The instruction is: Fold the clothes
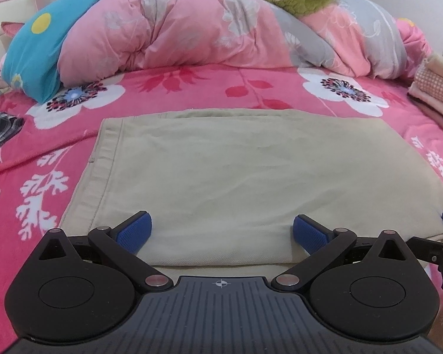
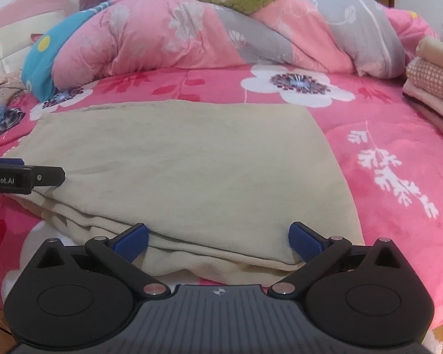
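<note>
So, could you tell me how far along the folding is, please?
Done: the beige garment lies folded in layers on the pink bedspread. In hand: nothing; the left tongs and right tongs are open. Left: possibly moving it to the folded stack.

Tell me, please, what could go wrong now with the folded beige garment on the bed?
1. The near edge of the beige garment shows loose stacked layers; a pinch there might catch only some.
2. Both the right gripper and left gripper are open, so nothing holds the fold on the soft bedspread.
</note>
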{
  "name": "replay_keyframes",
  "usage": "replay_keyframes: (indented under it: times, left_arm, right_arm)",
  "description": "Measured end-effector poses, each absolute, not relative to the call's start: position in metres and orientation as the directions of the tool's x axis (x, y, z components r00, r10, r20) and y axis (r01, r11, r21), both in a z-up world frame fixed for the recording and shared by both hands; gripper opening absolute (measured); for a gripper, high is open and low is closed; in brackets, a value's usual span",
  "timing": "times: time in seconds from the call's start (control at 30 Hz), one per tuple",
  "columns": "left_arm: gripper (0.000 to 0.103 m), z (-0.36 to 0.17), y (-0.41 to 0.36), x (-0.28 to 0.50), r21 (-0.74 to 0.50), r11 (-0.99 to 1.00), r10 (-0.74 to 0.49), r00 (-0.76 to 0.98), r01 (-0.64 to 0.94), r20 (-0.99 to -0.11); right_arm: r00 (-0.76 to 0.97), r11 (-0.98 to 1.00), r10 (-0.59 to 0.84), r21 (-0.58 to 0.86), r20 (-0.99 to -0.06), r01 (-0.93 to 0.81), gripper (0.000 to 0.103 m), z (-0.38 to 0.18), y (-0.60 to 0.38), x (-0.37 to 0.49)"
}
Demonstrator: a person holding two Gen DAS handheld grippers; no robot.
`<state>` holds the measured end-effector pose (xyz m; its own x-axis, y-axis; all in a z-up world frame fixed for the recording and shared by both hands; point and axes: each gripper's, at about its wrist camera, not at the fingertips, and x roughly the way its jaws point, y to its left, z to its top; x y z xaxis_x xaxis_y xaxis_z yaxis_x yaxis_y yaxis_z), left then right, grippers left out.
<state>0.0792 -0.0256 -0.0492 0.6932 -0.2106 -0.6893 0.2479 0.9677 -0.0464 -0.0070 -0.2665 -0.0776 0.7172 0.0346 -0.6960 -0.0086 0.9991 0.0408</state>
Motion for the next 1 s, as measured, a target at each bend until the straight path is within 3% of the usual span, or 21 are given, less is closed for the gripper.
replay_keyframes:
  times: [0.6, 0.83, 1.0]
  left_arm:
    - [0.103, -0.035, -0.016, 0.079, -0.114, 0.970, -0.236, 0.705, 0.217, -0.669]
    - [0.103, -0.008, -0.029, 0.071, -0.096, 0.958, -0.273, 0.751, 0.272, -0.602]
    - [0.103, -0.019, -0.050, 0.085, -0.069, 0.956, -0.265, 0.741, 0.285, -0.617]
  right_arm:
    - [0.681, 1.000, 0.001, 0.013, -0.732, 0.012, 0.103, -0.075, -0.261, -0.001]
    - [0.691, 1.000, 0.001, 0.005, -0.723, 0.005, 0.103, -0.076, -0.262, -0.002]
    - [0.705, 1.000, -0.003, -0.002, -0.709, 0.002, 0.103, -0.077, -0.261, -0.005]
